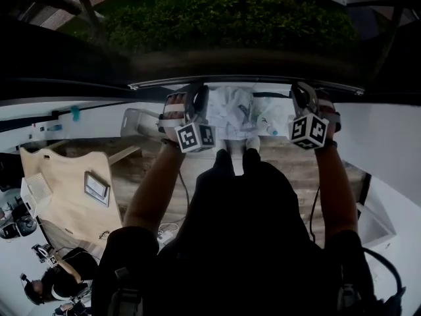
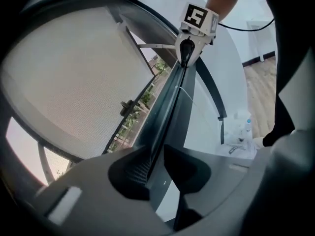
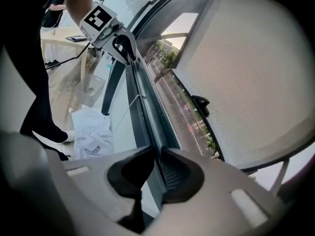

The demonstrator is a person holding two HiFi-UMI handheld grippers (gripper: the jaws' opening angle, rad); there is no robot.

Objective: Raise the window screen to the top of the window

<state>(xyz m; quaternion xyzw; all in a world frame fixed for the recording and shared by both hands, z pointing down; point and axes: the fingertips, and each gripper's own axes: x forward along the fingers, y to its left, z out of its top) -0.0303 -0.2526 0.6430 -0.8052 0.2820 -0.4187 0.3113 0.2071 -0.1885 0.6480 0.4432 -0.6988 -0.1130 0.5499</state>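
The window screen is grey mesh [image 2: 74, 82] [image 3: 246, 73] with a dark bottom bar [image 2: 170, 107] [image 3: 142, 97] running along the window frame. In the head view both grippers reach up to that bar [image 1: 243, 81], the left gripper [image 1: 196, 94] left of the right gripper [image 1: 304, 94]. In the left gripper view the bar passes between the jaws of the left gripper [image 2: 156, 168]; they stand apart, with a gap on the right side. In the right gripper view the right gripper [image 3: 158, 168] pinches the bar's lip. Each view shows the other gripper [image 2: 187, 53] [image 3: 124, 45] farther along the bar.
Crumpled white paper [image 1: 237, 110] [image 3: 91, 132] and a small bottle [image 2: 247, 127] lie on the wood floor below the window. A light wooden table [image 1: 66, 189] stands at the left, with a seated person [image 1: 52, 282] near it. Green shrubs [image 1: 223, 18] show outside.
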